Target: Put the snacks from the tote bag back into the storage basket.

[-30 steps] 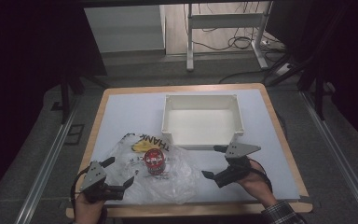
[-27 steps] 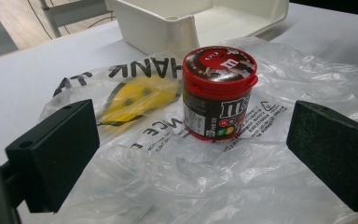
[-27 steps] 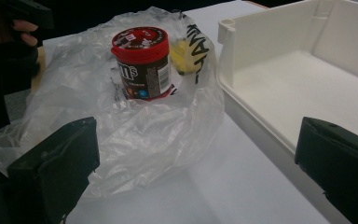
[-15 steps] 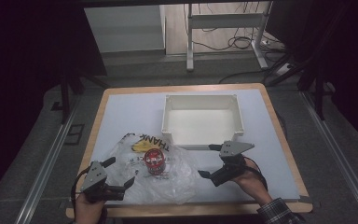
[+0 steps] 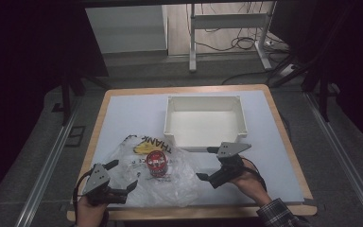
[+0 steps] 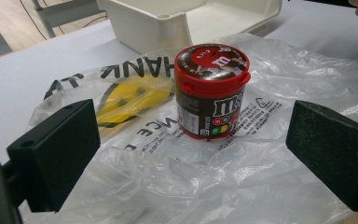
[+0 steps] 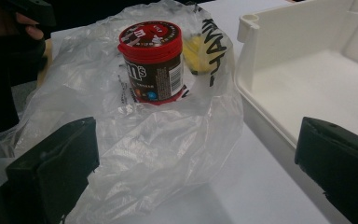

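A brown candy jar (image 5: 156,163) with a red lid stands upright on a crumpled clear plastic bag (image 5: 182,184) near the table's front. The bag bears black "THANK" lettering and a yellow smiley. My left gripper (image 5: 123,174) sits at the bag's front left corner, open, with the jar (image 6: 212,91) ahead between its pads and nothing held. My right gripper (image 5: 204,163) is open at the bag's right edge. Its view has the jar (image 7: 154,65) ahead to the left, with the bag (image 7: 144,154) lying between its jaws.
An empty white bin (image 5: 203,142) stands just behind the bag, mid-table; its corner (image 7: 249,23) is close to my right gripper's right jaw. The white tabletop (image 5: 127,113) has wooden edges. A metal frame and cables lie on the floor beyond.
My right gripper has moved left, closer to the bag's right edge. The left gripper, jar and bag have stayed put.
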`<state>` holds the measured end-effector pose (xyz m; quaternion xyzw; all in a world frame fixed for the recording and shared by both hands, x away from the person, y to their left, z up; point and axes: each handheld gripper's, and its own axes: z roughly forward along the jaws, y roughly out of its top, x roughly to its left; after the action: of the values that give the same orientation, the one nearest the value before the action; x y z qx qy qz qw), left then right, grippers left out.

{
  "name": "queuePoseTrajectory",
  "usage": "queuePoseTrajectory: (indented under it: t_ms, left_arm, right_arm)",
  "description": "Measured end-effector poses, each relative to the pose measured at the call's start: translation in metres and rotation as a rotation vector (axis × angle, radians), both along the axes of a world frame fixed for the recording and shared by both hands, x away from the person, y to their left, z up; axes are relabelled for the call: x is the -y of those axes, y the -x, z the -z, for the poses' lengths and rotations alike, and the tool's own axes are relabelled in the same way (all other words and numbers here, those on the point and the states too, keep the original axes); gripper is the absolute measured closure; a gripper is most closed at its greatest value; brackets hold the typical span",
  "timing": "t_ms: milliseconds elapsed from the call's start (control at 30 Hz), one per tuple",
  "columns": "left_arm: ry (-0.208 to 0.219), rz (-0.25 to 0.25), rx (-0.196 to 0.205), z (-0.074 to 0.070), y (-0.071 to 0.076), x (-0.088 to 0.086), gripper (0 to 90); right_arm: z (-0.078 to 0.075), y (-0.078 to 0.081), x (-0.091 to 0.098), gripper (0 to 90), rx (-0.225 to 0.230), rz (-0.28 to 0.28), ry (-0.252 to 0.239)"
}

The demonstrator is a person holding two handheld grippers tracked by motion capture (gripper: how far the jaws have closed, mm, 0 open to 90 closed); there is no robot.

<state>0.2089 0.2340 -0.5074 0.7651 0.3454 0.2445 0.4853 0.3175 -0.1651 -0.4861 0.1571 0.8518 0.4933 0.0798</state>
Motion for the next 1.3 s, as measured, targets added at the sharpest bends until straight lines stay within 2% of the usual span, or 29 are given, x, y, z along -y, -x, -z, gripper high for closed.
queuePoseTrajectory:
  t_ms: [300, 467, 600, 1000, 1300]
  left_arm:
    - [-0.031, 0.031, -0.013, 0.001, -0.001, 0.007, 2.6]
    - [-0.053, 0.060, -0.043, 0.005, -0.004, 0.014, 2.6]
    - [-0.063, 0.072, -0.044, 0.005, -0.004, 0.017, 2.6]
    - [-0.052, 0.052, -0.029, 0.003, -0.003, 0.013, 2.6]
    - [-0.044, 0.040, -0.018, 0.002, -0.002, 0.011, 2.5]
  right_arm:
    - [0.004, -0.001, -0.010, 0.0, -0.013, -0.026, 0.009]
    - [0.007, -0.001, -0.018, 0.0, -0.020, -0.065, 0.027]
    - [0.008, 0.000, -0.022, 0.0, -0.023, -0.084, 0.029]
    - [0.007, 0.000, -0.023, 0.0, -0.028, -0.096, -0.021]
    - [0.006, -0.002, -0.022, 0.0, -0.028, -0.089, -0.037]
